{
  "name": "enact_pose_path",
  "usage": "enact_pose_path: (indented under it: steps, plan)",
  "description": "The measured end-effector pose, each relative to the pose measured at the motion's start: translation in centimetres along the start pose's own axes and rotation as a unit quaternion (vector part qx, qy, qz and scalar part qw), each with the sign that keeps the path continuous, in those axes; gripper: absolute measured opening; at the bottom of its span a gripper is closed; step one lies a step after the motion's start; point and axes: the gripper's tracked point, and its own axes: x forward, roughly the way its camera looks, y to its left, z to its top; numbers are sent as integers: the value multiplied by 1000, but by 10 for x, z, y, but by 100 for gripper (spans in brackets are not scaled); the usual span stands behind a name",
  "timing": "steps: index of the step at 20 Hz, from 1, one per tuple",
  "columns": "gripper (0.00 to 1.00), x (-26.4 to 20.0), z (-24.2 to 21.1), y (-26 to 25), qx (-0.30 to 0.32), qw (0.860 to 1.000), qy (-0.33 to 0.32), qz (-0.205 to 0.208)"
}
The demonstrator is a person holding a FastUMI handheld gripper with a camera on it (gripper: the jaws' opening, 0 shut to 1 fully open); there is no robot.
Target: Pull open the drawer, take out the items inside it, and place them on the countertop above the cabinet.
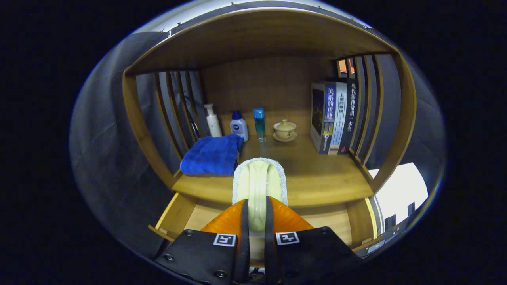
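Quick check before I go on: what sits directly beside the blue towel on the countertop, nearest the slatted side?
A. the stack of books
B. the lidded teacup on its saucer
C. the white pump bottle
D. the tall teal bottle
C: the white pump bottle stands just behind the blue towel by the slats, while the gripper is shut on a pale brush.

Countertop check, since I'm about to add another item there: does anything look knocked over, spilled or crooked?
Nothing stands out. The blue towel lies folded, the bottles and lidded cup stand upright along the back, and the books stand on end. The gripper holds a pale scrub brush above the open drawer.
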Motion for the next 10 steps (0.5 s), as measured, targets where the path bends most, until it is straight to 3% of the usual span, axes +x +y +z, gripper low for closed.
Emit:
enact_pose_path:
  steps: [3, 10]
  plan:
    - [23, 22, 21, -3, -7, 1000, -3, -12]
    - [23, 105, 1, -21, -1, 995, 89, -47]
